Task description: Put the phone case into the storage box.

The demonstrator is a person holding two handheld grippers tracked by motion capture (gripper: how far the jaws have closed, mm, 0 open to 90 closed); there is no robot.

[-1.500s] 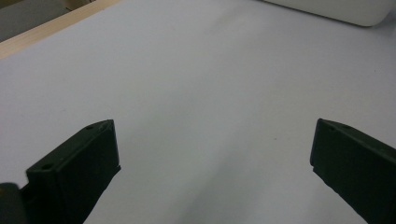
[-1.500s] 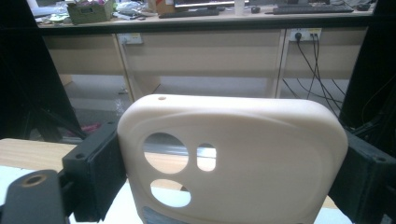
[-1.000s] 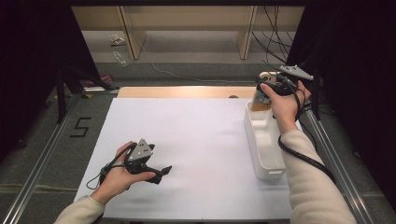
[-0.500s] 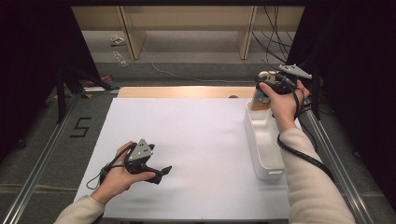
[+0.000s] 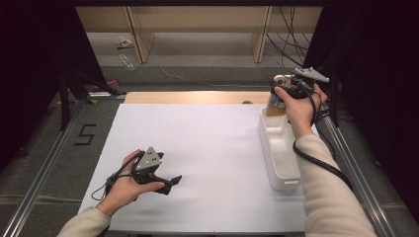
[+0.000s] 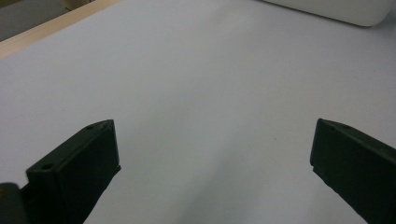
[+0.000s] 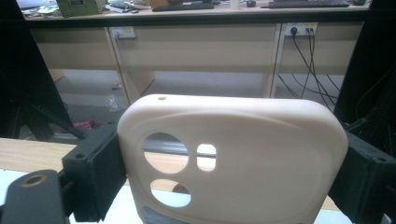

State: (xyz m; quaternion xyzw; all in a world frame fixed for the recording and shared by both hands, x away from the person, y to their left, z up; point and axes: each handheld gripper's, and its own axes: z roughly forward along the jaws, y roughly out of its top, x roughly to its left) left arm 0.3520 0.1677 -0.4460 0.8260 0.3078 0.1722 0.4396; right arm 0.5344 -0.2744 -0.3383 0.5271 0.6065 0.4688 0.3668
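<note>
Fingers of my right gripper pinching a phone case above the tray, left fingers spread over bare bench.

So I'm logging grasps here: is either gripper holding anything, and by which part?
The right gripper holds a cream phone case, its jaws clamped on the two long side edges. The left gripper holds nothing; its jaws stand open over the white table.

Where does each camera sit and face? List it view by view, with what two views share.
High view: above the person's side, looking forward and down on the table; both forearms, left gripper and right gripper show.
Left gripper view: on the left gripper, looking across the table; open fingers show.
Right gripper view: on the right gripper, facing the desk; fingers clamp a phone case.
Shared: high and left gripper views both show the white tray.
</note>
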